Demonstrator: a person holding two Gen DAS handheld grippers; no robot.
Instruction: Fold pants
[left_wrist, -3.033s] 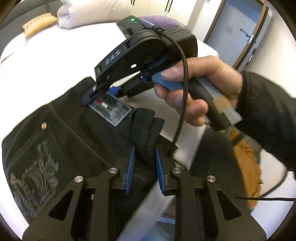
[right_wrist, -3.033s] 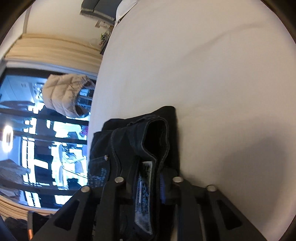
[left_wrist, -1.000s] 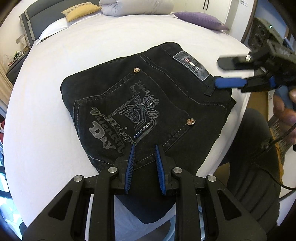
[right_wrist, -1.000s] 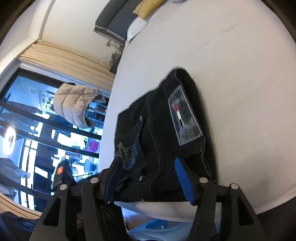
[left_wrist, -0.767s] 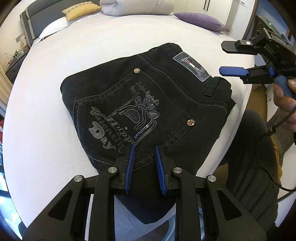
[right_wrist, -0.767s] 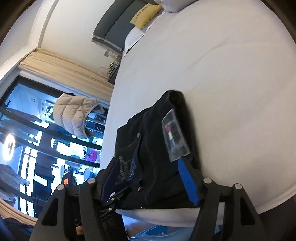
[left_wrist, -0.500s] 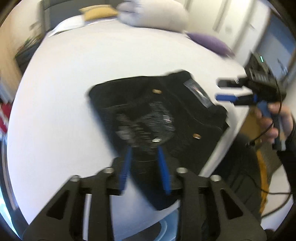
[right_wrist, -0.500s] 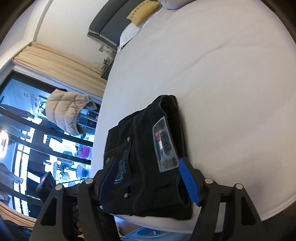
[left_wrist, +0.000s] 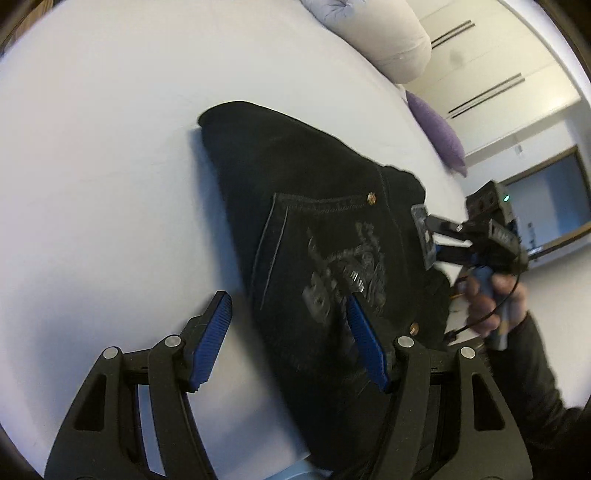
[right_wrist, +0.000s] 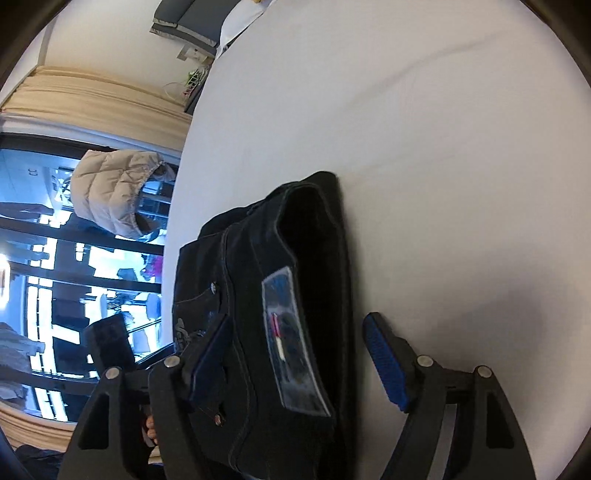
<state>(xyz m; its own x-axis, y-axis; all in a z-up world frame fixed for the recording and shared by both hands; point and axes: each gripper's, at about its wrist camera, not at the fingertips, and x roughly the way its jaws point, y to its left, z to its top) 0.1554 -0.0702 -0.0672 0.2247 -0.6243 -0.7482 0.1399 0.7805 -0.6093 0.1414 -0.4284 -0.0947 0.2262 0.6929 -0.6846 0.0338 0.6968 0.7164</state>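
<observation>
The folded black pants (left_wrist: 332, 236) lie at the bed's (left_wrist: 110, 147) near edge. The left gripper (left_wrist: 291, 332) is opening and the right gripper (right_wrist: 295, 354) spread, both straddling denim unpinched. Thick, heavy, limp cloth; best gripped at the stacked edges.

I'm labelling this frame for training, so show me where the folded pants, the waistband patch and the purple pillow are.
folded pants (left_wrist: 295, 206): left wrist view, plain black denim above the back pocket.
waistband patch (right_wrist: 291, 339): right wrist view, middle of the grey label.
purple pillow (left_wrist: 439, 133): left wrist view, middle of the cushion.
</observation>
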